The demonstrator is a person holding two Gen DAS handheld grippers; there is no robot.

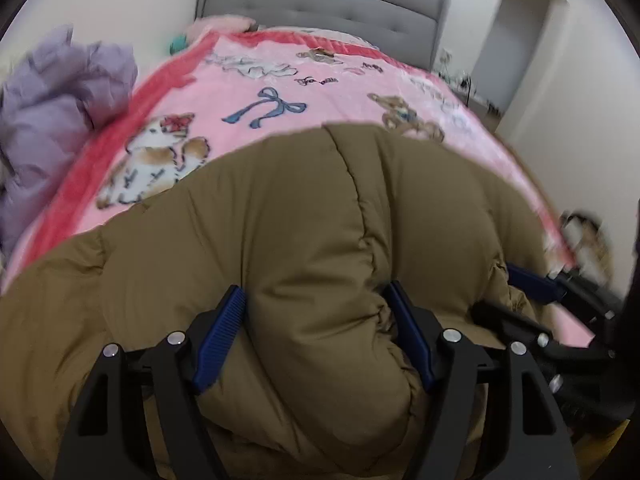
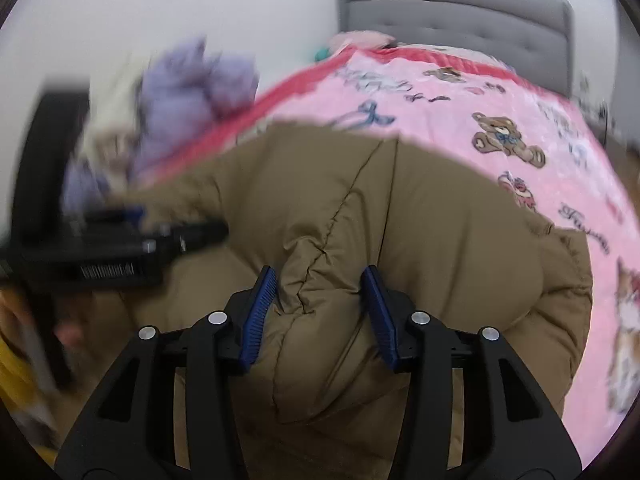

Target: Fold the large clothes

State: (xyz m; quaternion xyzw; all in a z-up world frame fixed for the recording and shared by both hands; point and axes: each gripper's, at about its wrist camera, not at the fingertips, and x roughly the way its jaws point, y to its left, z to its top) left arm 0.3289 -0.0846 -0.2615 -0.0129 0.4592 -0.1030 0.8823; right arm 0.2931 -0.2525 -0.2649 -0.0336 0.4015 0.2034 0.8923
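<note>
**Hand-held grippers spread over folded coat; release stage**

Left wrist view: the left hand-held gripper (image 1: 316, 328) stands with its jaws spread, a fat bulge of the brown padded coat (image 1: 280, 240) swelling up between the two blue pads (image 1: 222, 336). The cloth lies against the pads, but the pads do not appear to be squeezing it; I judge this a let-go, not a grip. The coat lies bunched at the near end of the bed, on the pink blanket (image 1: 248, 92), with its far edge roughly halfway up the picture. The right hand-held gripper (image 1: 532, 284) shows at the coat's right edge, blurred. A lilac garment (image 1: 60, 112) is heaped at the left side of the bed, well apart from the coat.

Right wrist view: the right hand-held gripper (image 2: 320, 308) is likewise parted, narrower than the left, with a creased ridge of the coat (image 2: 440, 220) rising between its pads (image 2: 258, 320). The left hand-held gripper (image 2: 132, 216) appears at the left, blurred, near the coat's left edge.

Assessment: a fold appears to have been laid down and both grippers are releasing. The next move calls for lifting clear without dragging the puffy fabric, then taking a fresh edge for a further fold. The padding will likely spring back open.
</note>
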